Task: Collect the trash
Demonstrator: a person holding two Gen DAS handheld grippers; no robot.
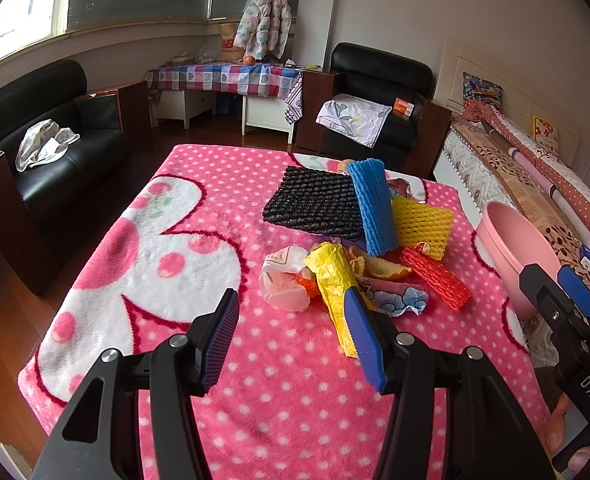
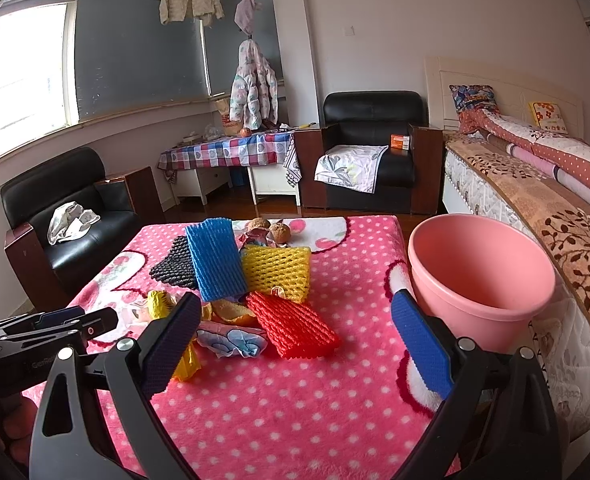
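Note:
A trash pile lies mid-table on the pink dotted blanket [image 1: 279, 400]: black foam net [image 1: 315, 208], blue net [image 1: 371, 204], yellow net [image 1: 423, 224], red net [image 1: 435, 276], a crumpled yellow wrapper [image 1: 331, 276], a clear bag [image 1: 283, 280] and orange peel [image 1: 383, 266]. My left gripper [image 1: 295, 340] hovers open just short of the yellow wrapper, its right pad beside it. My right gripper [image 2: 295, 344] is open and empty before the red net [image 2: 291, 326] and a printed wrapper [image 2: 235, 340]. A pink bucket [image 2: 479, 280] stands at the table's right edge.
Black armchairs [image 1: 55, 152] [image 2: 371, 152] stand to the left and beyond the table. A bed [image 2: 535, 208] runs along the right, close behind the bucket. A checked side table [image 2: 231, 152] is at the back. Brown husks [image 2: 271, 230] lie at the pile's far side.

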